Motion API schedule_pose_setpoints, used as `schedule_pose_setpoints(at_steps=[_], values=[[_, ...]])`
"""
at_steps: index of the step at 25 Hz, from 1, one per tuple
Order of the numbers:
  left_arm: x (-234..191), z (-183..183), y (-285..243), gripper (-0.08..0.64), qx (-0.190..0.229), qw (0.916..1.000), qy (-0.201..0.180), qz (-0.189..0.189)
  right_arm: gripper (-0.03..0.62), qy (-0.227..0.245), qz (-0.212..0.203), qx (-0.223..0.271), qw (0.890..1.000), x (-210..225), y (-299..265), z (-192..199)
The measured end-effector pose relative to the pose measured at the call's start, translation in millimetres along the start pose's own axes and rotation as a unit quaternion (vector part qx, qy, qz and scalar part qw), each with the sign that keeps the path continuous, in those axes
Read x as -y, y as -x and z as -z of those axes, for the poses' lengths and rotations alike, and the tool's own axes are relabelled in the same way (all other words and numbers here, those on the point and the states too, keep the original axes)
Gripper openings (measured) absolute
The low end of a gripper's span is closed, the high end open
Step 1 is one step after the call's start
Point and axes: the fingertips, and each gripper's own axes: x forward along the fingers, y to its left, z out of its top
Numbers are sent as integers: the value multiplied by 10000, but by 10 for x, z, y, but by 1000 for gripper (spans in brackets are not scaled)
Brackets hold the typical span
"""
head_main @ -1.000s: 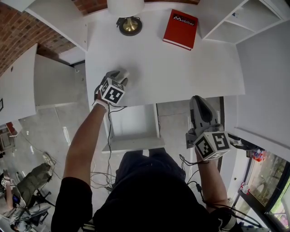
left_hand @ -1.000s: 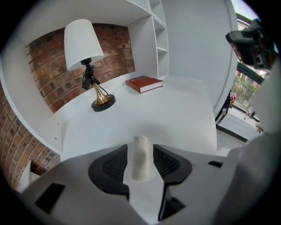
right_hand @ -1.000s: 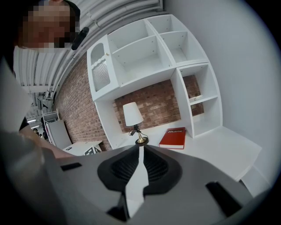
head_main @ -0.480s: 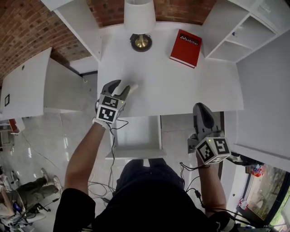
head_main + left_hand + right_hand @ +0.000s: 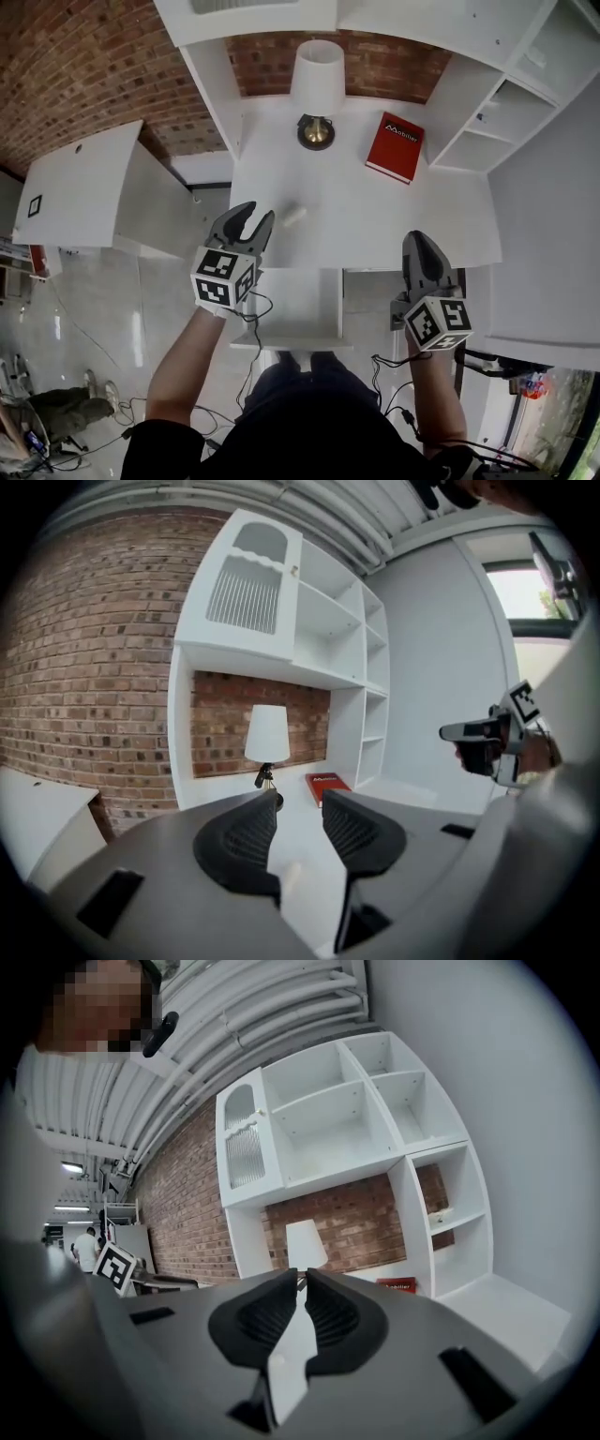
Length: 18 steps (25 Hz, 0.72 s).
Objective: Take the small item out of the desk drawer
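Note:
The small item (image 5: 294, 217), a short whitish cylinder, lies on the white desk top (image 5: 375, 220). My left gripper (image 5: 258, 214) hovers just left of it, open and empty, and not touching it. Through its jaws in the left gripper view the small item (image 5: 287, 877) shows below on the desk. The desk drawer (image 5: 286, 341) stands pulled out under the desk's front edge, and what shows of its inside is bare. My right gripper (image 5: 417, 238) hangs at the desk's front right edge, its jaws (image 5: 302, 1279) nearly together with nothing between them.
A lamp (image 5: 317, 75) with a brass foot stands at the back of the desk, and a red book (image 5: 397, 146) lies to its right. White shelving (image 5: 511, 122) rises on the right, a brick wall behind. Cables hang beneath the drawer.
My left gripper let go of the small item on the desk and lifted away toward the front left. The right gripper rose a little. The head view tilted up toward the wall.

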Motion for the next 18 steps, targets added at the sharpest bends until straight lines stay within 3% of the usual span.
schedule_pose_setpoints(at_steps=[7, 18], values=[[-1, -603, 809, 146, 956, 9932, 554, -370, 34, 424, -244, 359, 9982, -467, -5, -321], [-108, -1132, 1598, 141, 1717, 9814, 404, -755, 32, 794, -619, 848, 9913, -994, 68, -855]])
